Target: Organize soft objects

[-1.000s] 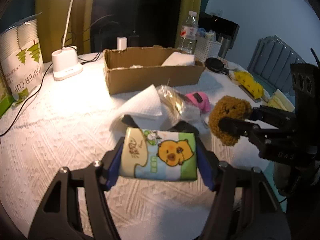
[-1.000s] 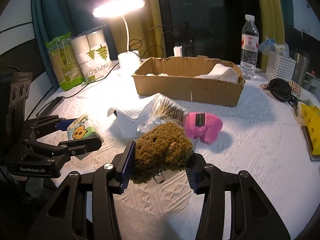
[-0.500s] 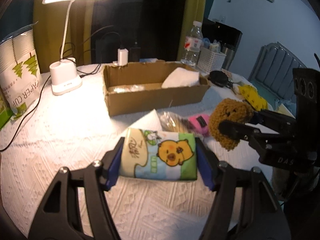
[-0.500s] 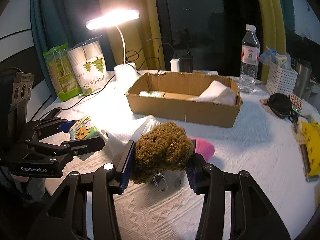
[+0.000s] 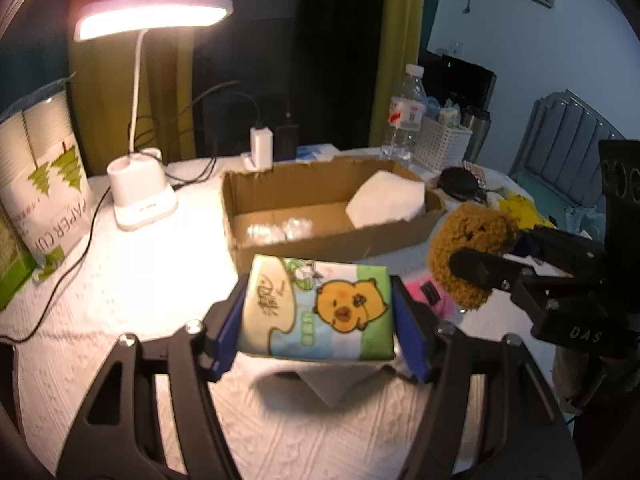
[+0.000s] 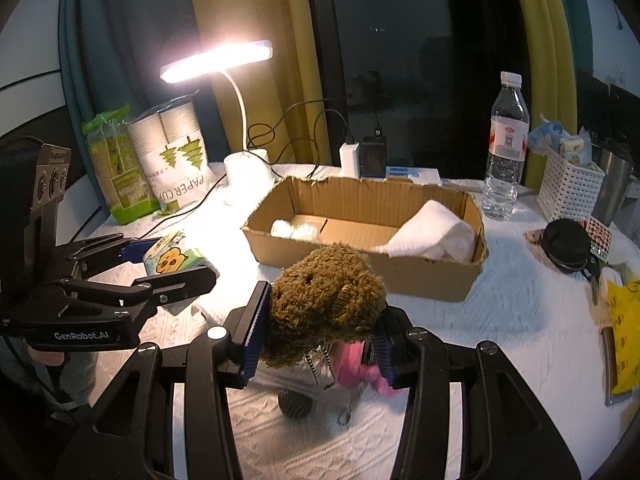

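My left gripper point(image 5: 318, 320) is shut on a tissue pack point(image 5: 320, 312) printed with a yellow cartoon bear and holds it above the table, just in front of the cardboard box point(image 5: 332, 240). It shows in the right wrist view too point(image 6: 172, 258). My right gripper point(image 6: 320, 324) is shut on a brown fuzzy plush point(image 6: 326, 296), also lifted, near the box's front wall point(image 6: 400, 276). The plush shows at the right of the left wrist view point(image 5: 468, 236). A pink plush point(image 6: 356, 364) lies on the table under my right gripper. The box holds a white folded cloth point(image 6: 432, 236).
A lit desk lamp point(image 5: 140, 196), a paper-cup sleeve point(image 5: 44, 184) and cables stand at the back left. A water bottle point(image 6: 504, 148), a white basket point(image 6: 568, 184) and a black round case point(image 6: 568, 244) are at the back right. White paper towel point(image 5: 332, 384) lies below the tissue pack.
Both grippers have risen and moved forward toward the box with their objects held. The box now looks closer and its inside shows more.
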`<state>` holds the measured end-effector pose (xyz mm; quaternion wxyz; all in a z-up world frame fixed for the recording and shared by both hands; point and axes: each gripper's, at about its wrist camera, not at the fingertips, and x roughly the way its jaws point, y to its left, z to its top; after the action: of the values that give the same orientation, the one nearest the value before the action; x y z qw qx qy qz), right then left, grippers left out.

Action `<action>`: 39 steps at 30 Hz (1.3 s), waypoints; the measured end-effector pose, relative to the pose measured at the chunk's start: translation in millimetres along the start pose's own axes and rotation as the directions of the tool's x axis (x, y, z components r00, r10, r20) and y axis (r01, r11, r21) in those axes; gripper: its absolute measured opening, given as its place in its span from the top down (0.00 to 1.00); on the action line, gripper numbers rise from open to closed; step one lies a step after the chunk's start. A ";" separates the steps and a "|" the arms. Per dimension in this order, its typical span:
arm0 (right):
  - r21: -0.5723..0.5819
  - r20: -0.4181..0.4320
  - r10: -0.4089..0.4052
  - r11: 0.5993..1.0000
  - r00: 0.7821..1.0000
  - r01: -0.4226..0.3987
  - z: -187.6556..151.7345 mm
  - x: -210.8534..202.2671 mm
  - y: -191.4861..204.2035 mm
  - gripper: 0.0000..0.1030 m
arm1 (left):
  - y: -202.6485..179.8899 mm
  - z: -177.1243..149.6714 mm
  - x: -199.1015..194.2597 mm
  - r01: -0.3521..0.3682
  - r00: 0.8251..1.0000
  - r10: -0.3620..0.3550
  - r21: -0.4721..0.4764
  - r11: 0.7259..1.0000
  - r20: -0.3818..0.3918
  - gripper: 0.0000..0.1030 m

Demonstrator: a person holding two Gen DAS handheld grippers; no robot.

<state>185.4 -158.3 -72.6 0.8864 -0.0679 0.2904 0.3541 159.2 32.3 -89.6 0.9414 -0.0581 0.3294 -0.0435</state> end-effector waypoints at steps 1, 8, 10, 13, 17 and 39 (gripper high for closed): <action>-0.001 0.006 0.002 1.000 1.000 -0.002 2.9 0.2 -0.2 0.53 | 1.0 4.3 0.1 0.001 1.000 -0.001 -0.001 1.000 0.009 0.35; -0.019 0.034 0.000 1.000 0.999 0.000 21.2 5.5 -2.7 0.53 | 6.5 26.3 1.2 -0.004 0.998 0.005 -0.012 1.000 0.062 0.35; -0.032 0.038 0.000 0.999 0.999 0.002 27.1 8.0 -2.7 0.53 | 8.1 31.3 2.7 -0.004 0.998 0.006 -0.016 1.000 0.070 0.35; -0.047 0.049 0.000 0.999 0.999 0.003 36.1 11.4 -3.6 0.53 | 10.3 37.9 5.2 -0.005 0.996 0.007 -0.021 1.000 0.087 0.35; -0.050 0.063 -0.004 0.999 0.998 0.007 46.0 16.1 -6.8 0.53 | 15.4 48.1 7.9 -0.011 0.993 0.016 -0.038 0.999 0.117 0.35; -0.023 0.079 -0.036 0.999 0.996 0.038 79.1 65.0 -32.9 0.52 | 53.6 84.9 63.3 -0.019 0.987 0.044 -0.157 0.987 0.155 0.35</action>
<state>282.0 -118.6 -47.0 0.9026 -0.0702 0.2496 0.3436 263.9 84.5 -70.1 0.9578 -0.1292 0.2569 0.0021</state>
